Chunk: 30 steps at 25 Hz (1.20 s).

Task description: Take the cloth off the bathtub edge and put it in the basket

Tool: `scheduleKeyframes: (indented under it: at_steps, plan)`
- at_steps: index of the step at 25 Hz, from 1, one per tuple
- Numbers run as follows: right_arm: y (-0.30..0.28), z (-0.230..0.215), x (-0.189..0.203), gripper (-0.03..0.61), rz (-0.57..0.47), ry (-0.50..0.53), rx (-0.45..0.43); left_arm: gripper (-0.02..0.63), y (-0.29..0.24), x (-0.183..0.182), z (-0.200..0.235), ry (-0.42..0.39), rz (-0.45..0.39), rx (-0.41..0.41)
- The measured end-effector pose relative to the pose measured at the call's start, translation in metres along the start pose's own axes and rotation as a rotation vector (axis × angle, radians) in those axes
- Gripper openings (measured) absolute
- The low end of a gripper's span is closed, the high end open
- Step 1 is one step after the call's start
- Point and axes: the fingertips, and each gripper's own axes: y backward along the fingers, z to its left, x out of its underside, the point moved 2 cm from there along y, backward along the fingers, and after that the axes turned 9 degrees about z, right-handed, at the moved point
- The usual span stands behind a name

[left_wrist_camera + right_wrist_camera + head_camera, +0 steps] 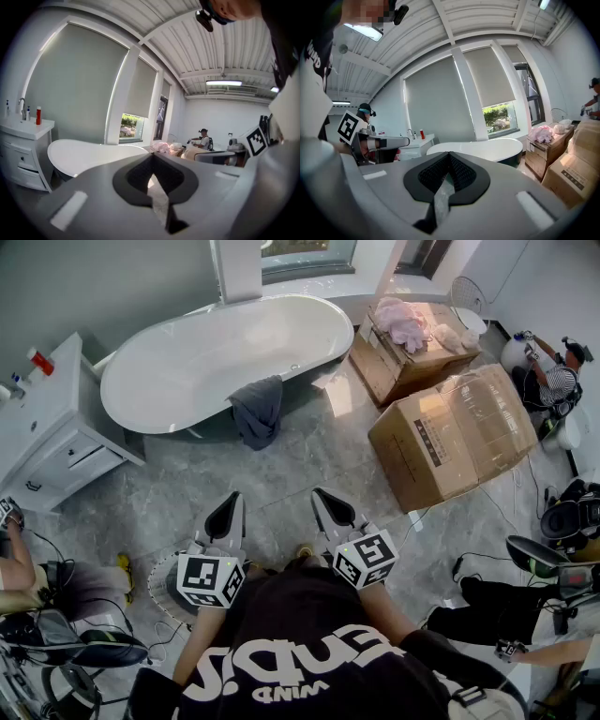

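Nothing is done yet: your left claw (230,507) and right claw (326,505) are both closed and empty, with the dark grey cloth (257,409) draped on the white oval bathtub (206,352) edge, well ahead of them.

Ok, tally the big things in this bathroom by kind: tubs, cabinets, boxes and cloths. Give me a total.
Bathtub: 1
White cabinet: 1
Boxes: 2, far box, near box
Cloths: 2, grey cloth on the tub edge, pink cloth on the far box
Total: 6
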Motion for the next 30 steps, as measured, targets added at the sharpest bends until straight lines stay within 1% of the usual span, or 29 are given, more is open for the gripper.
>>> scheduleKeyframes:
  at_steps: [6, 15, 21, 24, 27, 30]
  plan:
    - [-0.006, -0.002, 0.001, 0.009, 0.003, 0.001, -0.020, -0.005, -0.006, 0.001, -0.003, 0.001, 0.001, 0.010]
    - [-0.010, -0.004, -0.001, 0.009, 0.015, 0.012, -0.043, -0.005, -0.008, 0.001, -0.004, -0.009, -0.001, -0.004]
    - [-0.008, -0.019, 0.000, 0.009, 0.033, 0.009, -0.051, -0.005, -0.018, 0.003, -0.017, -0.007, 0.000, -0.005]
    - [-0.004, -0.028, 0.003, 0.009, 0.040, 0.030, -0.075, -0.005, -0.025, 0.004, -0.027, -0.016, -0.011, -0.018]
    - [0.003, -0.042, 0.009, 0.009, 0.049, 0.040, -0.098, -0.005, -0.031, 0.005, -0.036, -0.035, -0.028, -0.050]
    - [0.011, -0.053, 0.009, 0.009, 0.042, 0.039, -0.110, -0.005, -0.033, 0.002, -0.037, -0.016, -0.040, -0.083]
